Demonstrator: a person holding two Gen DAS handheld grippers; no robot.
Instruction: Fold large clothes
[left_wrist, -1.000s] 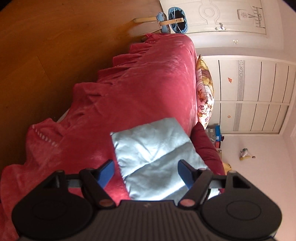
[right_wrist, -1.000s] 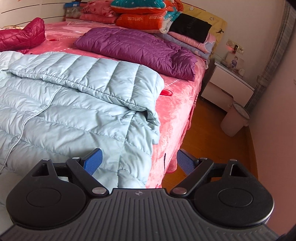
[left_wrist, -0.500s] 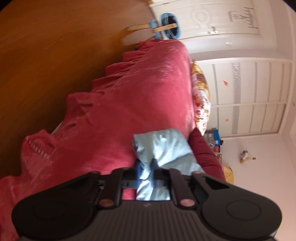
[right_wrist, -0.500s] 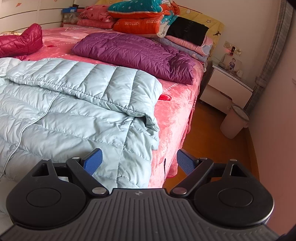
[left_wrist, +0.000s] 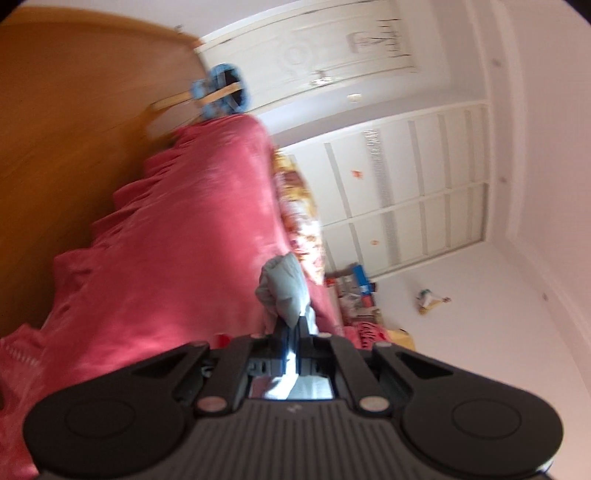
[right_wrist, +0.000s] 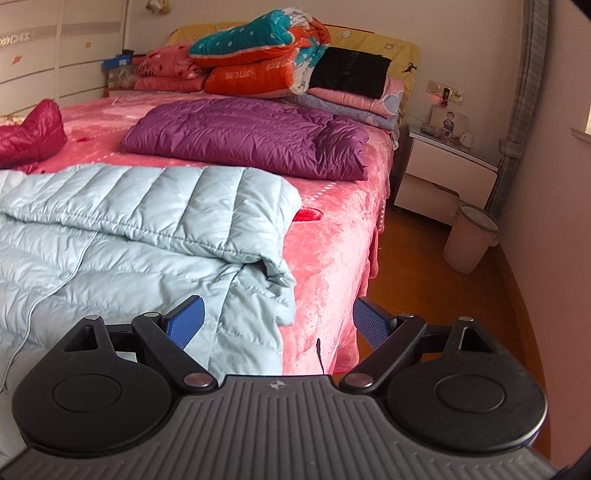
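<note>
Left gripper (left_wrist: 291, 345): the two blue pads are pressed together on a bunched fold of the pale blue down jacket (left_wrist: 284, 291); the pinched cloth rises from between them as a crumpled, rounded lump. This view is blurred and rolled to one side. Beyond the lump runs the red plush bedspread (left_wrist: 177, 251), velvety with a ruffled edge hanging over the wooden floor (left_wrist: 66, 122). A floral pillow (left_wrist: 299, 206) lies at the far side of the bed, with white panelled wardrobe doors (left_wrist: 410, 192) behind it. Right gripper (right_wrist: 277, 321): jaws spread wide, nothing between them; the left blue ribbed pad (right_wrist: 186, 320) hangs just over the jacket's near right part, the right pad (right_wrist: 371, 325) over the bed's edge and floor. In this view the jacket (right_wrist: 140, 236) lies flat on the near left part of the bed, shiny quilted fabric in narrow horizontal channels, smooth and puffy. One sleeve or panel is folded across the top, its long axis running left to right, ending in a rounded corner toward the right. A snap placket (right_wrist: 62, 280) runs diagonally from near left toward the middle. Farther away lies a folded purple down jacket (right_wrist: 251, 140), also long left to right, well apart from the blue one. A dark red jacket (right_wrist: 33, 136) sits at far left. Stacked quilts and pillows (right_wrist: 266, 62) fill the headboard end. Right of the bed: white nightstand (right_wrist: 439, 181), pink bin (right_wrist: 471, 240) on the floor.
</note>
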